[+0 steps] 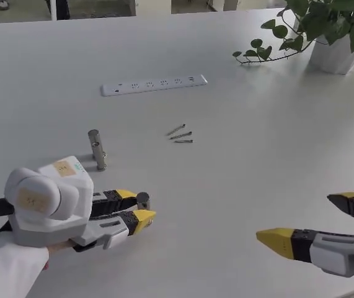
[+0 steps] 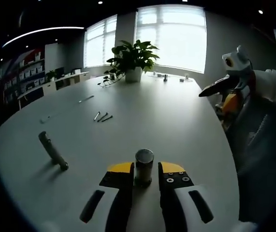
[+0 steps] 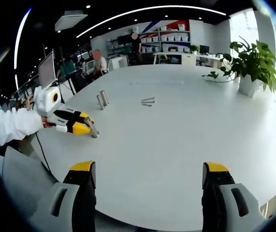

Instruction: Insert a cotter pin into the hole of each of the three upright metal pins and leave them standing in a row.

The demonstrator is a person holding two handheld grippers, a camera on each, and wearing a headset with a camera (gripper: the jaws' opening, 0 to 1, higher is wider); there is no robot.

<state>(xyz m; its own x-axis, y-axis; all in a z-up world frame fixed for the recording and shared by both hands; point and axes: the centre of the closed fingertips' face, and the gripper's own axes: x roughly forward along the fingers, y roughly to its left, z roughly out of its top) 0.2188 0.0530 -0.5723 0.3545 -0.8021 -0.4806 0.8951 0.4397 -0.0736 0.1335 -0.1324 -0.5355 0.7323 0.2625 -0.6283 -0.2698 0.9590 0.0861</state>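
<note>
The left claw (image 1: 136, 205) pinches one short grey cylindrical metal pin (image 2: 144, 164), which stands upright on the white tabletop (image 1: 238, 186) toward its near-left corner. The three thin steel cotter pins (image 1: 180, 133) lie flat mid-tabletop, side by side, with their long axes roughly parallel to the far edge, beyond both claws. The right claw (image 1: 310, 220) is spread and empty over the near edge, jaws pointing left; it is free to fetch a cotter pin. Two other grey metal pins (image 1: 97, 149) stand just beyond the left claw.
</note>
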